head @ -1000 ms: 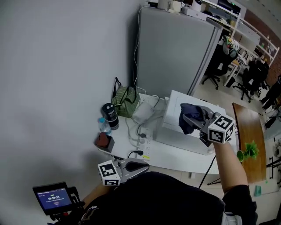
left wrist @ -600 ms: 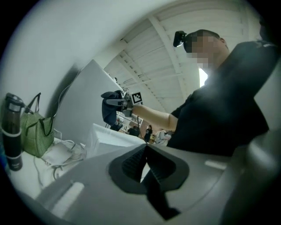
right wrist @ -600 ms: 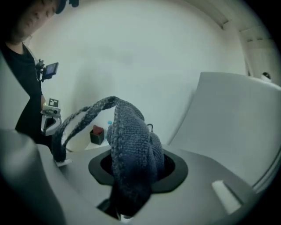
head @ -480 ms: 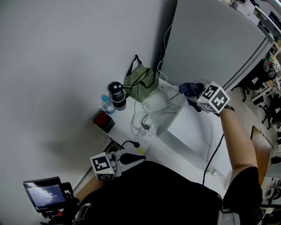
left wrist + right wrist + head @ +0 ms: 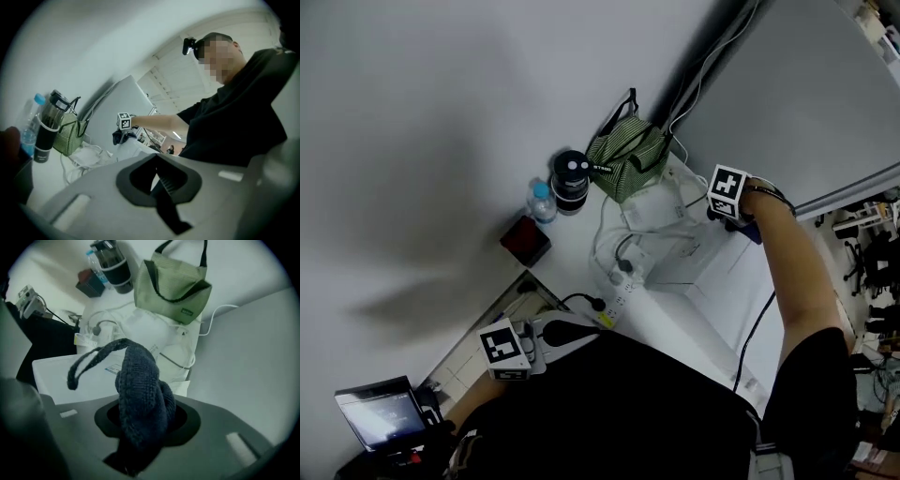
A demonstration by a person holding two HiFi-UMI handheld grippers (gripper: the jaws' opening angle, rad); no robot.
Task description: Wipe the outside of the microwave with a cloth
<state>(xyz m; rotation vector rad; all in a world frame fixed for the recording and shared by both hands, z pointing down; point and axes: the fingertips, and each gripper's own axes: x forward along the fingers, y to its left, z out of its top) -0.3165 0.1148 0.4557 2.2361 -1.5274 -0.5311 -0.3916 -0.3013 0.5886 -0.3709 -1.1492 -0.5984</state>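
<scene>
Your right tool (image 5: 138, 441) is clamped on a dark blue knitted cloth (image 5: 140, 390) with a chunky ribbed weave, bunched into a lump with one thin loop sticking out to the side. The cloth is over the back edge of the smooth white boxy microwave (image 5: 65, 373), beside a flat grey panel (image 5: 248, 348); can't tell if it touches. Past it sit a soft green striped fabric bag (image 5: 173, 282) with dark handles, a glossy black cylindrical tumbler (image 5: 115, 266), a clear plastic water bottle (image 5: 541, 201), a small dark red box (image 5: 525, 242) and tangled white cables (image 5: 623, 234), all on the white tabletop (image 5: 572, 272). Your left tool (image 5: 164, 185) is low by your body, jaws narrow, closed on nothing.
</scene>
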